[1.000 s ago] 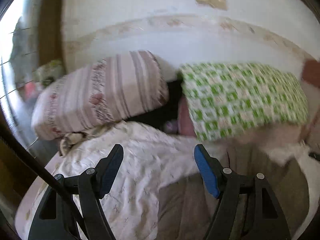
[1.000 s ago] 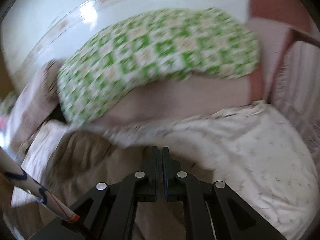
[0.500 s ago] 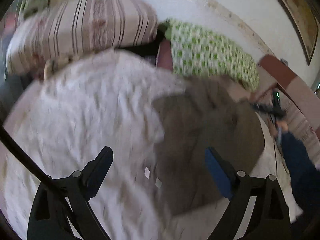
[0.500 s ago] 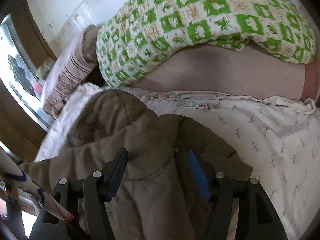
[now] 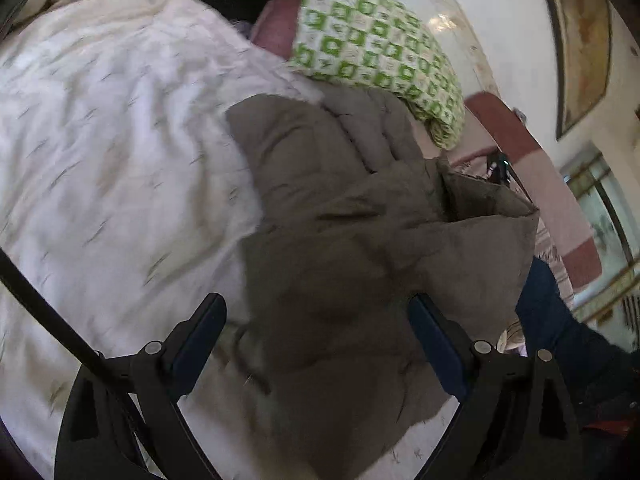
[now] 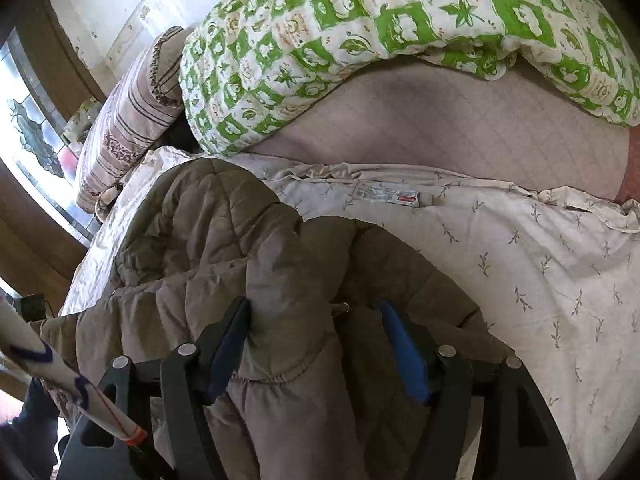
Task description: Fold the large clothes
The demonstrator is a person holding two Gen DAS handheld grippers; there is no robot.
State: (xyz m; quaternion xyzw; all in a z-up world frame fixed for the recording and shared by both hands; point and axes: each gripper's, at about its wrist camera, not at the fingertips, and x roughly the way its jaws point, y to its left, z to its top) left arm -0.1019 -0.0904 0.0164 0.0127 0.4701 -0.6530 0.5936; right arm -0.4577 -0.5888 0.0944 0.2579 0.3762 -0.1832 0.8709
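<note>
my left gripper (image 5: 316, 344) hangs over the brown quilted jacket (image 5: 360, 248), which lies crumpled on the white leaf-print bedsheet (image 5: 112, 152). its jaws stand wide apart and have just closed in a little from their widest; the jacket's bulk fills the gap below them, but neither blue pad presses on cloth that i can see. my right gripper (image 6: 316, 344) is down at the jacket (image 6: 224, 248) too, jaws spread after just opening from shut, with a puffy fold rising between the fingers (image 6: 404, 356). the left pad sits against that fold; whether it truly touches i cannot tell, and the right pad stands clear of it.

the left view is smeared, so the sheet's print and the jacket's seams are soft. the jacket's lower part is cut off behind my gripper bodies in both views. a green-and-white checked quilt (image 6: 400, 28) lies at the head of the bed, a striped pillow (image 6: 132, 120) beside it. a small label (image 6: 390, 196) is sewn at the sheet's edge, its print too small to read.
</note>
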